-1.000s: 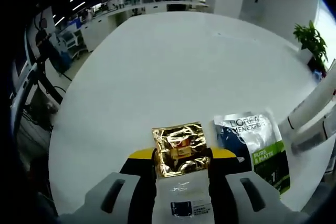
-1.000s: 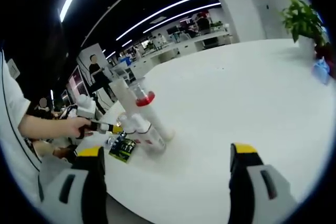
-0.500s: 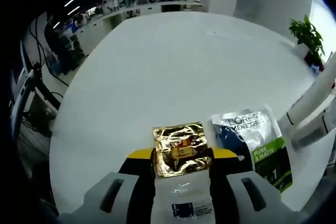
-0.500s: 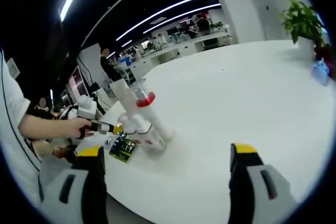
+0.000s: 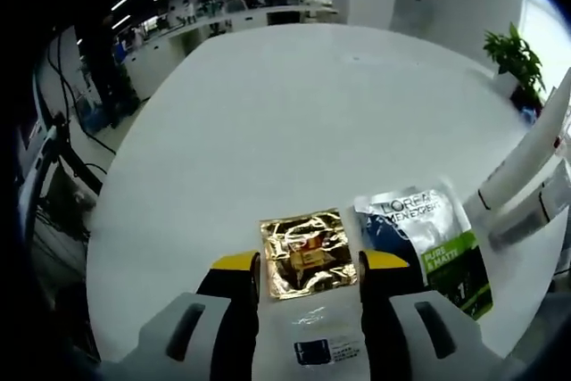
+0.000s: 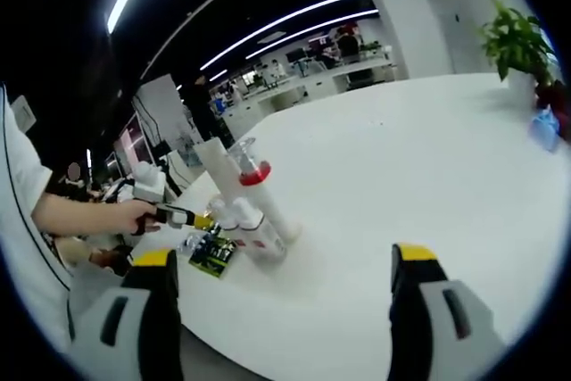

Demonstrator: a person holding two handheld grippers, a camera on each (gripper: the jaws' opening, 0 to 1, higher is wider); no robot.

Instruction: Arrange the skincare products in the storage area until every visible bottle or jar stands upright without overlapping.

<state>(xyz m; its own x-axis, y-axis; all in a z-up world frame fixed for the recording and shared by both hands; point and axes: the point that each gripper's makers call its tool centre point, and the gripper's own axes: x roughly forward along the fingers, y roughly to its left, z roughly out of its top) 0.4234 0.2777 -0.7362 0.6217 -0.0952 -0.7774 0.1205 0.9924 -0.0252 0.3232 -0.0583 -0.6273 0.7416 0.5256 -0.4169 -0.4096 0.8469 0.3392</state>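
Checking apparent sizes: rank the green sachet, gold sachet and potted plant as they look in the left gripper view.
1. Green sachet
2. Gold sachet, partly between the jaws
3. Potted plant, far off, so its small look proves little

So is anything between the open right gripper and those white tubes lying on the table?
Nothing visible does. From the right gripper, whose jaws stand wide apart, bare white table runs up to the white tubes. The green-and-silver sachet lies beside them on the near-left, off the direct line.
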